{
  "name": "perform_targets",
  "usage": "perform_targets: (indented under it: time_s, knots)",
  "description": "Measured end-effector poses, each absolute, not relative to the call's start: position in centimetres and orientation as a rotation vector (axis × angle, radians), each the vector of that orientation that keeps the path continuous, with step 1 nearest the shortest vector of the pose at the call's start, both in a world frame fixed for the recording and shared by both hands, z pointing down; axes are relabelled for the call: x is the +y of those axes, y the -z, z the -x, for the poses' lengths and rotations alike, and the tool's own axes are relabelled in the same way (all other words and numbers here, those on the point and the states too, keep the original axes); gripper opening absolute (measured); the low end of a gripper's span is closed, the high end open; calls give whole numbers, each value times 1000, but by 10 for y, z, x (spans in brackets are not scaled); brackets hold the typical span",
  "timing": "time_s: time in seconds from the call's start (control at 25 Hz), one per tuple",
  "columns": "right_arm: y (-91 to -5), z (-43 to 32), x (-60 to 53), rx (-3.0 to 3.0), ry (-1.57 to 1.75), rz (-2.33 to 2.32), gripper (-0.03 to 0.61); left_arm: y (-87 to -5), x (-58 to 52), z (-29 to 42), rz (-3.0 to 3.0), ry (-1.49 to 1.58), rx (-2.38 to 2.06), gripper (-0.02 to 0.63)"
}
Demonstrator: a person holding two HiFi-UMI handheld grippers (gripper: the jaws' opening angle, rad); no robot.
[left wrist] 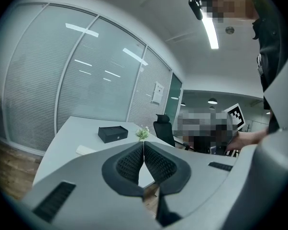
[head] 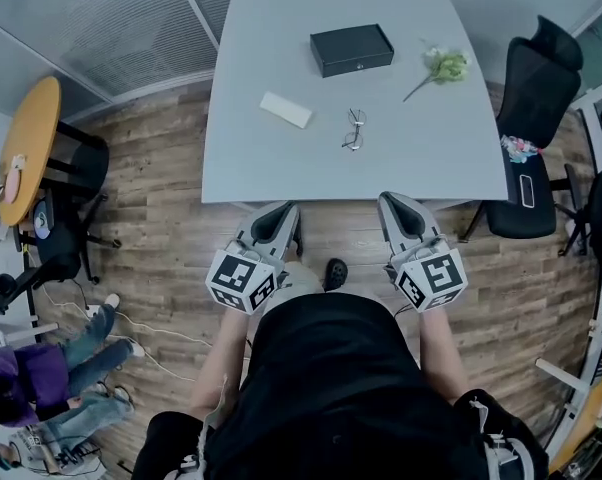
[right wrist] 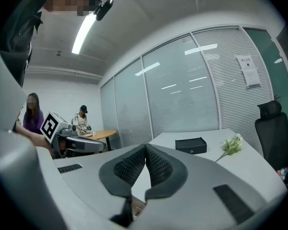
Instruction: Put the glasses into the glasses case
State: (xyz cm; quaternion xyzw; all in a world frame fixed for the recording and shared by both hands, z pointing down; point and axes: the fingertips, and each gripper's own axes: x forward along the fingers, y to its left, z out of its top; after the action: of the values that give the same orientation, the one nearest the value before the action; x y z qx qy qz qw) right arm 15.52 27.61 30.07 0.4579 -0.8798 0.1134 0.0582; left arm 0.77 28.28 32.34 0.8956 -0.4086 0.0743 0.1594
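Observation:
A black rectangular glasses case lies closed at the far middle of the grey table. The thin-framed glasses lie folded nearer the front, a little right of centre. Both grippers hover short of the table's near edge, pointing at it: the left gripper and the right gripper. In the left gripper view the jaws are shut with nothing between them, the case far ahead. The right gripper is likewise shut and empty, with the case beyond; the glasses are hidden in both gripper views.
A white flat block lies left of the glasses, and a small flower sprig at the far right of the table. A black office chair stands at the table's right side. A round wooden table and seated people are at the left.

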Motion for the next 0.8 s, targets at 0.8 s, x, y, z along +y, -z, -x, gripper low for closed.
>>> perform_targets:
  time_s: [0.8]
  knots:
    - [-305, -93, 116, -2580, -348, -1420, 29, -351, 123, 44, -2551, -226, -1046, 23]
